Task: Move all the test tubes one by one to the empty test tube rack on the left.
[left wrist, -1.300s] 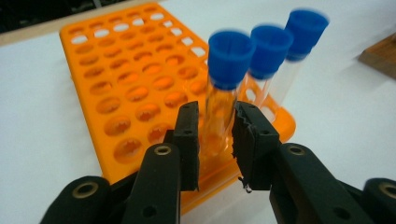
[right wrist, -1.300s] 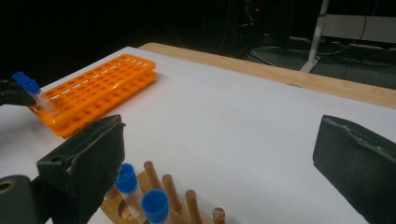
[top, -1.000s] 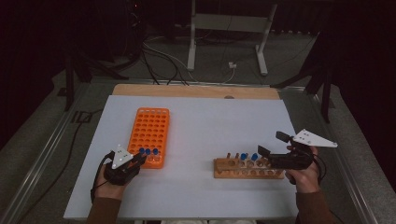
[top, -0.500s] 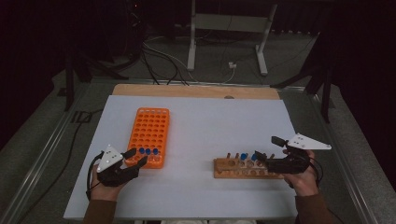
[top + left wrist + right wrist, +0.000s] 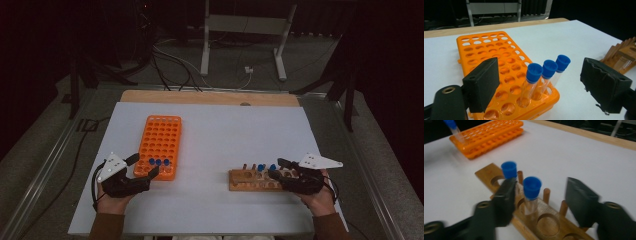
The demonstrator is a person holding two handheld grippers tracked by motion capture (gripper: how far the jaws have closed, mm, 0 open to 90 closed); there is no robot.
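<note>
High view: my left gripper sits near the front-left corner of the desk, at the near end of the orange rack. Its jaws have just been opening and now stand apart with nothing pressed between the pads. Left gripper view: three blue-capped tubes stand in a row in the rack's near edge holes, between the jaws but clear of both.

My right gripper is over the wooden rack toward the front-right edge. Its jaws have just been closing. Right gripper view: one capped tube stands in the wooden rack between the jaws, a second just behind the left jaw. I see gaps either side of the nearer tube, so no grip.
</note>
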